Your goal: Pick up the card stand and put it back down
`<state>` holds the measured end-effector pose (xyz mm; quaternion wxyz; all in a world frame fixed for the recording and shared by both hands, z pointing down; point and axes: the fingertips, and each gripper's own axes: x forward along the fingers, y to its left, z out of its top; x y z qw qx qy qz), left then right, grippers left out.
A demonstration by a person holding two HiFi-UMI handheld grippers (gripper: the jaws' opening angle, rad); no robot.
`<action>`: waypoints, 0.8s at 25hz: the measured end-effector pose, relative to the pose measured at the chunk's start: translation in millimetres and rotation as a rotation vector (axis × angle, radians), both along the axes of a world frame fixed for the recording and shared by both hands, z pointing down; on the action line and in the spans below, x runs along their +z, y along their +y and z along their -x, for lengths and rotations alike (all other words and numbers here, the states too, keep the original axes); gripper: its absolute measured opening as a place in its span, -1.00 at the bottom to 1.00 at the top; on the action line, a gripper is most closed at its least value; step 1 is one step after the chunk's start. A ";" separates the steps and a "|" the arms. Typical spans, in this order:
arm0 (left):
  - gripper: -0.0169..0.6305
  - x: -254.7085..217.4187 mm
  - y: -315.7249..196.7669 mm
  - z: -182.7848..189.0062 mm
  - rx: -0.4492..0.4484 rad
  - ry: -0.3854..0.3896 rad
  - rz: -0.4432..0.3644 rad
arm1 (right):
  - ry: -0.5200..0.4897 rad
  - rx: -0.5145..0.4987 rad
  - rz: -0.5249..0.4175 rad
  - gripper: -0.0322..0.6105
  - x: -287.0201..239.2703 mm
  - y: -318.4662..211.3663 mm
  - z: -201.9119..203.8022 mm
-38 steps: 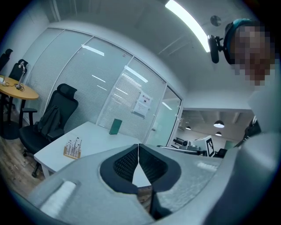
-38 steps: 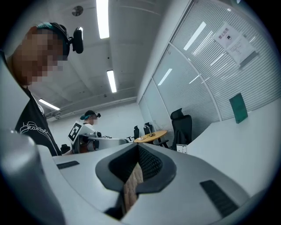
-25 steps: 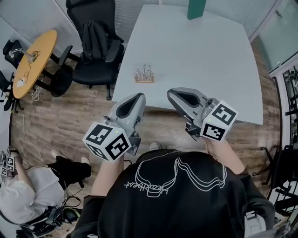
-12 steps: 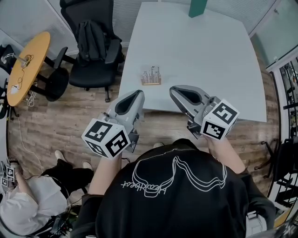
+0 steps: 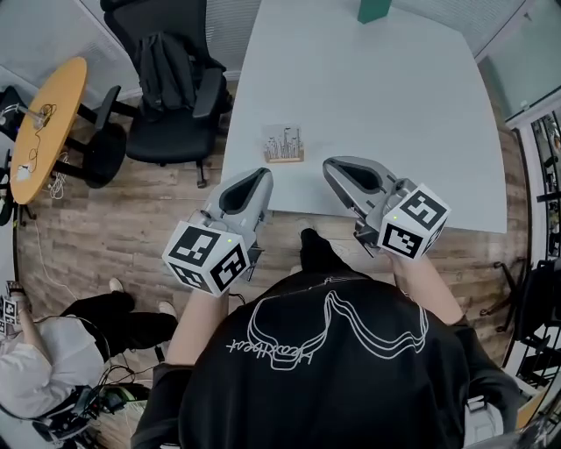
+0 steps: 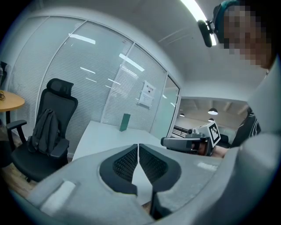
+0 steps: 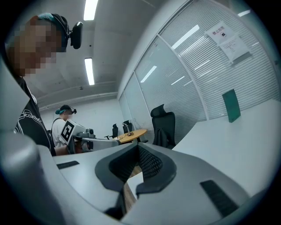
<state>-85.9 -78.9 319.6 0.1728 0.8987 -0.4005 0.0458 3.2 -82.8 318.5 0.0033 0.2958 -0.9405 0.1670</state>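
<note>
The card stand [image 5: 284,145], a small wooden base with thin upright wire holders, rests near the front left edge of the pale grey table [image 5: 386,114]. My left gripper [image 5: 255,174] hovers just short of the table edge, a little nearer and left of the stand, its jaws shut on nothing [image 6: 138,146]. My right gripper [image 5: 336,167] floats over the table's front edge, to the right of the stand, also shut and empty [image 7: 138,147]. Neither gripper view shows the stand. Each gripper view catches the other gripper: the right one [image 6: 189,141], the left one [image 7: 94,140].
A green upright block [image 5: 374,9] stands at the table's far edge. A black office chair [image 5: 166,83] with a bag sits left of the table, and a round wooden table [image 5: 44,118] lies further left. Another person [image 5: 39,381] sits on the floor at lower left.
The view has shifted forward, so the table and card stand sit closer to both grippers. A dark shoe now shows between the grippers. Both jaws stayed shut.
</note>
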 end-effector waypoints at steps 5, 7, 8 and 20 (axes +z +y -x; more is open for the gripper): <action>-0.89 15.2 -23.9 2.6 -0.007 -0.020 0.027 | -0.006 0.014 0.029 -0.87 13.6 -29.8 -5.6; -0.89 24.7 -33.6 3.1 0.001 -0.043 0.029 | 0.009 0.019 0.045 -0.84 24.5 -41.4 -7.0; -0.89 30.1 -37.9 3.3 0.007 -0.060 0.027 | 0.017 0.023 0.056 -0.83 31.1 -46.6 -7.7; -0.72 97.5 -78.1 12.9 -0.011 -0.114 0.126 | 0.146 0.022 0.127 -0.67 105.0 -82.4 -12.0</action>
